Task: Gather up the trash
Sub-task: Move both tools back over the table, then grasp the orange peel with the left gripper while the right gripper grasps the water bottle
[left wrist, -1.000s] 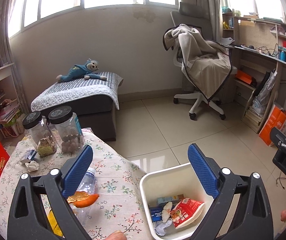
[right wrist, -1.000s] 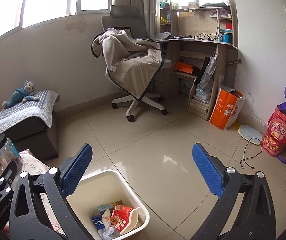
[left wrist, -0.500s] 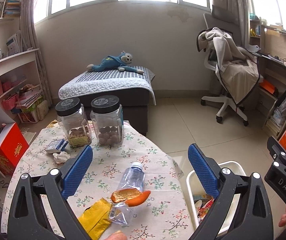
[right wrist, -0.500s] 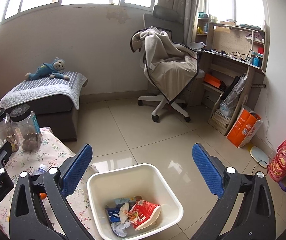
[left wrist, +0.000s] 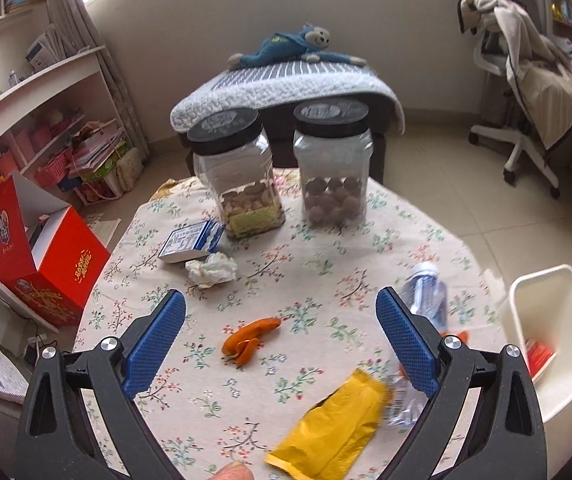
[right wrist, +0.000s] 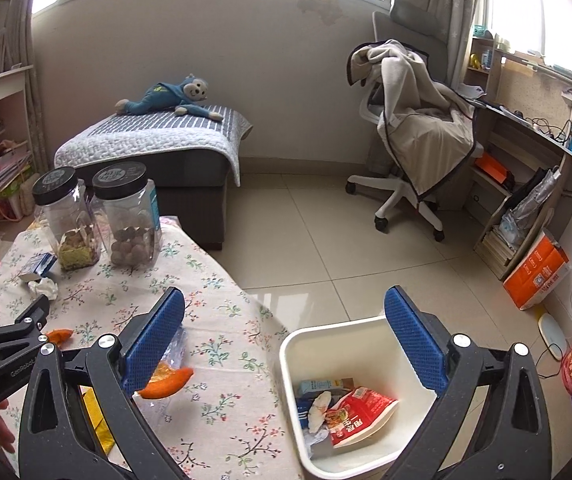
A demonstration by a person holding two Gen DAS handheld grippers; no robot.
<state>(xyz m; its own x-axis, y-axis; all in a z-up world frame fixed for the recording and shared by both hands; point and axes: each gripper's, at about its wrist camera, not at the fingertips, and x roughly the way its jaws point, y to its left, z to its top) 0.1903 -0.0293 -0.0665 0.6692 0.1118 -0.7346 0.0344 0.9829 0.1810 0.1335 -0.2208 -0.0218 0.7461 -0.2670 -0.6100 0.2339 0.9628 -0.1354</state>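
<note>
- left gripper: jaws wide, empty; it has swung from the bin to above the table's orange peel.
- right gripper: wide, empty, over the bin's near rim.
- meaning: i judge the peel my next pickup; yellow wrapper and bottle wait.

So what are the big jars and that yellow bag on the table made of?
The two jars look like clear, glossy plastic: you can see the snacks through their ribbed walls. Their black lids seem to be matte plastic. The yellow bag looks like a thin, shiny plastic or foil wrapper, since it lies flat and crinkled with a zigzag-cut end; which one, I cannot tell.
</note>
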